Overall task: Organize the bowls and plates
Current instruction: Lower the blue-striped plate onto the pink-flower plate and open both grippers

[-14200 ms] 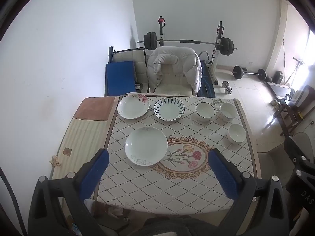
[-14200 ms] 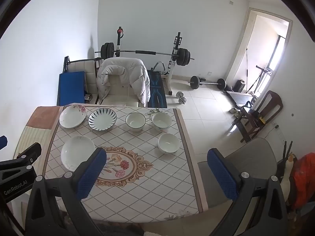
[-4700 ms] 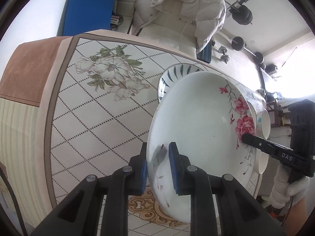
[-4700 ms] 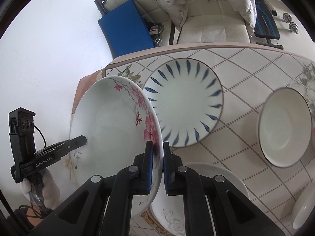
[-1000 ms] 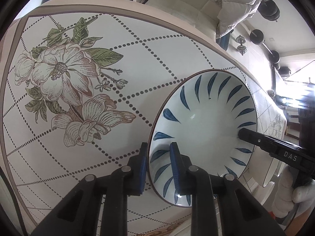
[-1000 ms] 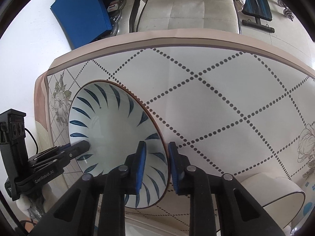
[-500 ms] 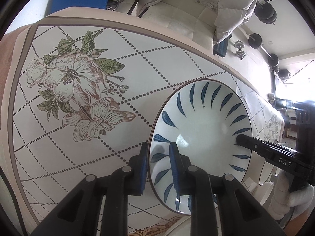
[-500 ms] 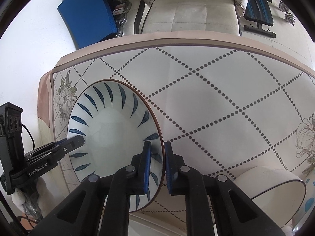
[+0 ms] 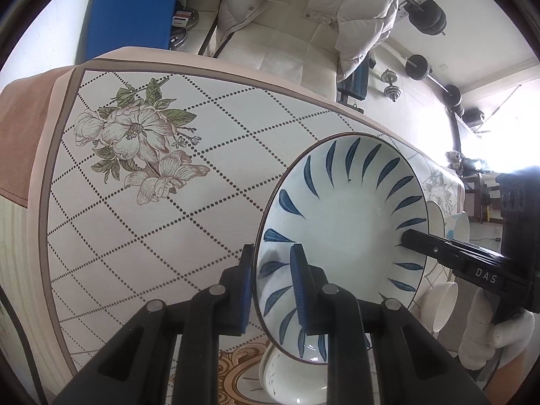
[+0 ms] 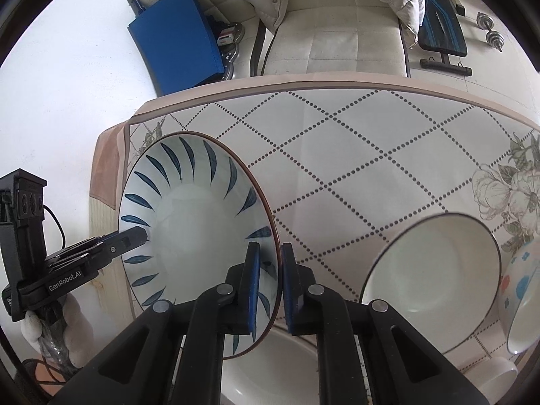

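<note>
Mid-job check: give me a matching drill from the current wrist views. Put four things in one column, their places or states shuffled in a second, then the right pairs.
Things:
1. blue-leaf plate
2. left gripper
3. white jacket
4. plain white bowl

Places or states:
A. draped over the chair behind the table
B. standing on the tablecloth, to the right of the right gripper
C. held clear of the tablecloth, pinched at two opposite rim edges
D. clamped on the plate's rim on the side of the big flower print

Pairs: 1-C, 2-D, 3-A, 4-B
</note>
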`<move>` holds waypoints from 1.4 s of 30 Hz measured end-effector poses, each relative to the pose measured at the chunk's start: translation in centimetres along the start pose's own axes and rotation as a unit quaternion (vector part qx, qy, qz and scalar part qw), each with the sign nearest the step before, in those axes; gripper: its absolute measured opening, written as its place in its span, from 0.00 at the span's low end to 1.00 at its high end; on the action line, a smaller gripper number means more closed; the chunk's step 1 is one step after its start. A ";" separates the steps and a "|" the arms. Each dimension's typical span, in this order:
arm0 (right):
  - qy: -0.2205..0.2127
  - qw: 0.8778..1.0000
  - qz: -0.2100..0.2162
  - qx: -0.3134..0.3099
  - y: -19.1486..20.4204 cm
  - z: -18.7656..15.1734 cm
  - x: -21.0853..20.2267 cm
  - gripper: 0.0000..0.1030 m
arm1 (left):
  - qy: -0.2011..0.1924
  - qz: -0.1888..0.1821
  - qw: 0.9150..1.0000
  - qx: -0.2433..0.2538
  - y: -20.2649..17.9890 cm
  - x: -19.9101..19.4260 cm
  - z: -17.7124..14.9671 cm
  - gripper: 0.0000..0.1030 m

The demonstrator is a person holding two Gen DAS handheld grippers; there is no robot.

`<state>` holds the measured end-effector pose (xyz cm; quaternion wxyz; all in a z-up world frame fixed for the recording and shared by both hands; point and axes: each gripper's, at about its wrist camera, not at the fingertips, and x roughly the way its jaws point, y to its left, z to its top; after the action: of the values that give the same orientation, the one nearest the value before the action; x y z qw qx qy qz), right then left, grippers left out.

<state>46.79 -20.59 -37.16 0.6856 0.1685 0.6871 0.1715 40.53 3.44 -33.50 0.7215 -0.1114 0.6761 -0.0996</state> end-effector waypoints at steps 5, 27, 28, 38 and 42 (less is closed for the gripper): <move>-0.013 1.000 0.004 0.006 -0.4 -3.8 -2.4 0.13 | 0.010 -0.008 1.000 0.015 -1.4 -0.7 -2.9 0.18; 0.033 0.999 -0.010 0.027 -7.1 -19.2 1.1 0.13 | 0.094 0.051 0.991 0.082 -5.3 6.6 -13.0 0.18; 0.034 0.999 -0.012 0.026 -7.1 -19.3 1.3 0.13 | 0.098 0.051 0.991 0.082 -5.3 6.8 -13.0 0.18; 0.049 0.998 -0.029 0.019 -7.0 -19.6 2.5 0.13 | 0.108 0.060 0.989 0.079 -4.5 8.7 -13.0 0.18; 0.052 0.998 -0.033 0.021 -6.7 -19.0 2.7 0.13 | 0.112 0.063 0.989 0.078 -4.9 8.9 -13.0 0.18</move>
<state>27.79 -25.37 -42.65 0.6506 0.1506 0.7305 0.1427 28.16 -4.17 -41.34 0.6522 -0.0001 0.7487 -0.1187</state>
